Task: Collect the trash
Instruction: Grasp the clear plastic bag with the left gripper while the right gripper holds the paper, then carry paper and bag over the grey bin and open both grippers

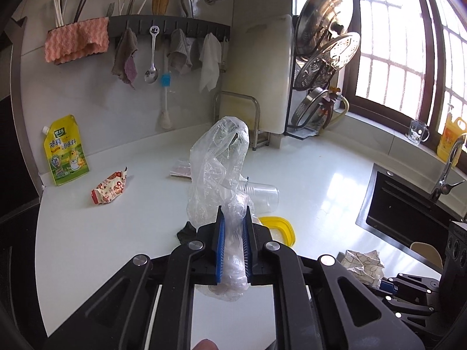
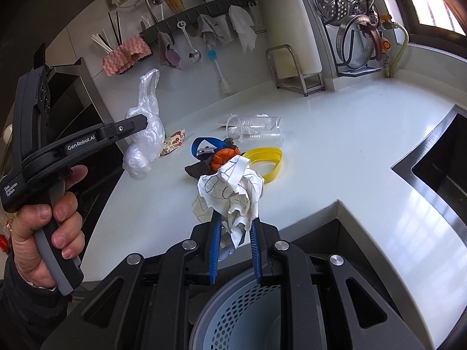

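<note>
My left gripper (image 1: 233, 218) is shut on a crumpled clear plastic bag (image 1: 219, 163) and holds it above the white counter (image 1: 321, 175); the bag also shows in the right wrist view (image 2: 144, 134). My right gripper (image 2: 233, 221) is shut on a crumpled white paper with drawn lines (image 2: 233, 192), held over a grey perforated bin (image 2: 245, 315) below the counter edge. On the counter lie a clear plastic cup on its side (image 2: 256, 129), a yellow lid ring (image 2: 267, 163), a red snack wrapper (image 1: 109, 189), a dark scrap with orange peel (image 2: 221, 157) and a blue strap (image 2: 204, 144).
A yellow seasoning pouch (image 1: 65, 151) leans on the back wall. A rail with cloths and a spoon (image 1: 151, 55) hangs above. A cutting board (image 1: 259, 87) and a lid rack (image 1: 324, 58) stand in the corner. A black sink (image 1: 408, 213) lies to the right.
</note>
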Motion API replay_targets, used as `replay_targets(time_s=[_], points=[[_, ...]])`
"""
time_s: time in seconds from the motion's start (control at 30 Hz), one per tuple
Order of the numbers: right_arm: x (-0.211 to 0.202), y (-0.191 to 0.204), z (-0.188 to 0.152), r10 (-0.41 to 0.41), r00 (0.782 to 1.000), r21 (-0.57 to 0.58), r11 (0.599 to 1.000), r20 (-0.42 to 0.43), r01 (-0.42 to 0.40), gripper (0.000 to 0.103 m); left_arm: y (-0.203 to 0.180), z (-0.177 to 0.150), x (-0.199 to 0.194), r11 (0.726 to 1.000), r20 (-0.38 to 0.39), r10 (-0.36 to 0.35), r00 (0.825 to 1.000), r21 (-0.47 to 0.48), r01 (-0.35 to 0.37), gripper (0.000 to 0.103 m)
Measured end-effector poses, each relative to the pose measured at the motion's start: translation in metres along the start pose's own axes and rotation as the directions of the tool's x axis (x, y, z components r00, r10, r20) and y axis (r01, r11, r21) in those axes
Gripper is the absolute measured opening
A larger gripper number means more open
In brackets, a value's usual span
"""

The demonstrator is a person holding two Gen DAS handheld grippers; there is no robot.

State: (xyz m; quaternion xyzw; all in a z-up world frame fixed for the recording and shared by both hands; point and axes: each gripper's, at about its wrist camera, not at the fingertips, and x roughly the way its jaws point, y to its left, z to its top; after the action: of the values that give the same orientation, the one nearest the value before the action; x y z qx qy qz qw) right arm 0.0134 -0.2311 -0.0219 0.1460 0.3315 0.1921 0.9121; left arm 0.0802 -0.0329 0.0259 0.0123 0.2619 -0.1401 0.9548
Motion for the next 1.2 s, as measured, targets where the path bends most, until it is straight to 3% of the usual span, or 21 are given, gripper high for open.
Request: replay_targets(time_s=[0.47,0.87,1.2], points=[[-0.039,-0.012,-0.047,-0.073,0.995,-0.012,0.997,-0.06,0.073,0.018,-0.021,-0.052,-0.045,1.0,-0.046,-0.03,0.998,-0.009,0.03,0.011],[-0.055,-0.023,-0.098,-0.14,0.98,-0.01,0.99,-0.141,0.14,0.019,-0.051,-0.094,-0.048,0.991,-0.121,-0.135,0.983,0.008,0.137,0.012],[-0.063,-0.031,-0.121,-0.167,0.97,0.0,0.985,-0.176,0.17,0.02,-0.072,-0.105,-0.048,0.983,-0.151,-0.18,0.972,0.015,0.184,0.013]])
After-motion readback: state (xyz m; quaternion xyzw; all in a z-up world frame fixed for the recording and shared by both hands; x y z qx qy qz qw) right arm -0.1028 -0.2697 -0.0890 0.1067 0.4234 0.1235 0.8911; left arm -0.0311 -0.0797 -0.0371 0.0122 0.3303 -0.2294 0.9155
